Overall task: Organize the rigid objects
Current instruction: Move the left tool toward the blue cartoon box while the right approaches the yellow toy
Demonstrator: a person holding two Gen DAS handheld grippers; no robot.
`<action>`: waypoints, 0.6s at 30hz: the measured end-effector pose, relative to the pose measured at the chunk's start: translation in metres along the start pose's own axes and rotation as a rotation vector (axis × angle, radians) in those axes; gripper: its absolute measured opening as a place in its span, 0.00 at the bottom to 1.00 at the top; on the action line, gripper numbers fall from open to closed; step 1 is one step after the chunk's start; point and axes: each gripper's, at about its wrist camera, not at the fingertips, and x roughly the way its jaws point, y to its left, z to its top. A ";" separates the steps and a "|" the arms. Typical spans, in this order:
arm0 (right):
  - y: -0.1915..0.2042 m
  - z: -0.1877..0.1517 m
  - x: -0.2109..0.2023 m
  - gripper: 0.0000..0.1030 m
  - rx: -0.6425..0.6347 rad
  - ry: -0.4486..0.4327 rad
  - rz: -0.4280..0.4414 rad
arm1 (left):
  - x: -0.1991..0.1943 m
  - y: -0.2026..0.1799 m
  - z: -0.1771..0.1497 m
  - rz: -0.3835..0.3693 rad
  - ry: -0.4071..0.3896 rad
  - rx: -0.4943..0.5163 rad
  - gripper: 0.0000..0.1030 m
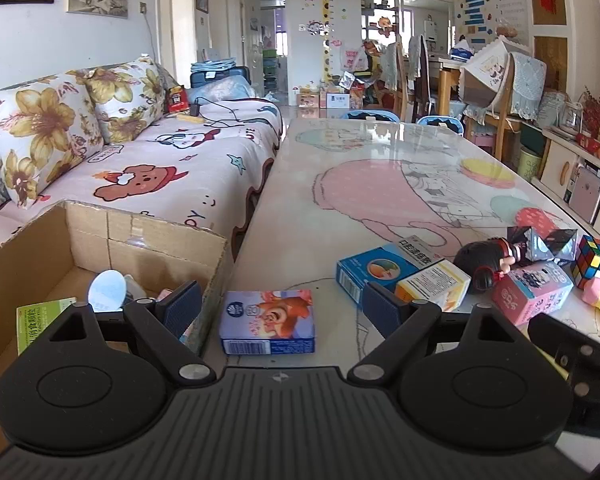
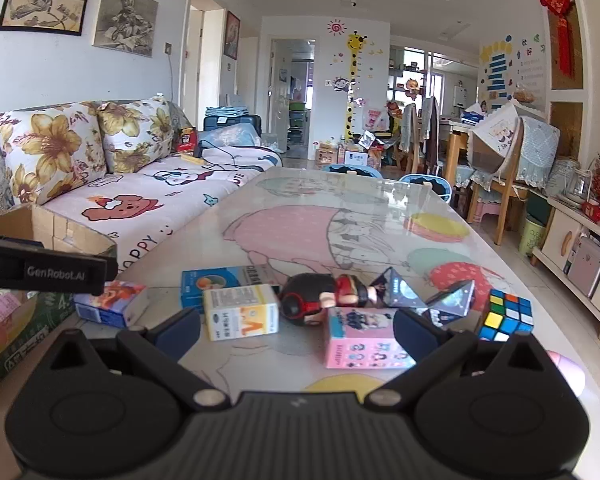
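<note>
left gripper point(image 1: 282, 306): fingers apart, empty, over blue carton point(image 1: 269, 322) at table point(image 1: 340, 184) edge | right gripper point(image 2: 296, 330): fingers apart, empty, near pink box point(image 2: 364, 344)

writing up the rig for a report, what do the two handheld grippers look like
Both are matte black plastic. The left gripper and right gripper each have a ribbed centre plate, two rounded pivot housings with silver pins, and angled arms ending in fingers faced with dark blue textured pads. White "GenRobot.AI" lettering marks the left one's side.

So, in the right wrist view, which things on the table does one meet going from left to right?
Purple cartoon box → white and yellow box → black-haired figurine → Rubik's cube.
</note>
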 end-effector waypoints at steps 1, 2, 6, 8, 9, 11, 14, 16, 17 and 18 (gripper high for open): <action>-0.004 0.000 0.000 0.99 0.004 0.002 -0.004 | 0.000 -0.001 0.000 -0.004 0.001 0.006 1.00; -0.007 -0.001 0.000 0.99 0.005 0.003 -0.009 | 0.001 -0.001 -0.001 -0.007 0.002 0.012 1.00; -0.022 -0.001 -0.001 0.99 0.007 0.004 -0.036 | 0.000 -0.002 -0.003 -0.010 0.011 0.041 1.00; -0.032 -0.001 -0.001 0.99 0.015 0.009 -0.056 | 0.000 -0.002 -0.005 -0.013 0.022 0.046 1.00; -0.037 -0.001 0.000 0.99 0.020 0.013 -0.067 | -0.001 -0.002 -0.006 -0.007 0.024 0.047 1.00; -0.048 -0.002 0.000 0.99 0.035 0.022 -0.092 | -0.002 -0.003 -0.008 0.013 0.023 0.052 1.00; -0.069 -0.004 0.002 0.99 0.055 0.039 -0.135 | -0.002 -0.002 -0.008 0.038 0.029 0.060 1.00; -0.083 -0.005 0.001 0.99 0.064 0.049 -0.162 | -0.003 -0.003 -0.010 0.053 0.031 0.054 1.00; -0.090 -0.005 0.001 0.99 0.067 0.053 -0.178 | -0.002 -0.003 -0.010 0.059 0.034 0.051 1.00; -0.097 -0.006 0.000 0.99 0.071 0.059 -0.195 | -0.001 -0.003 -0.010 0.065 0.038 0.048 1.00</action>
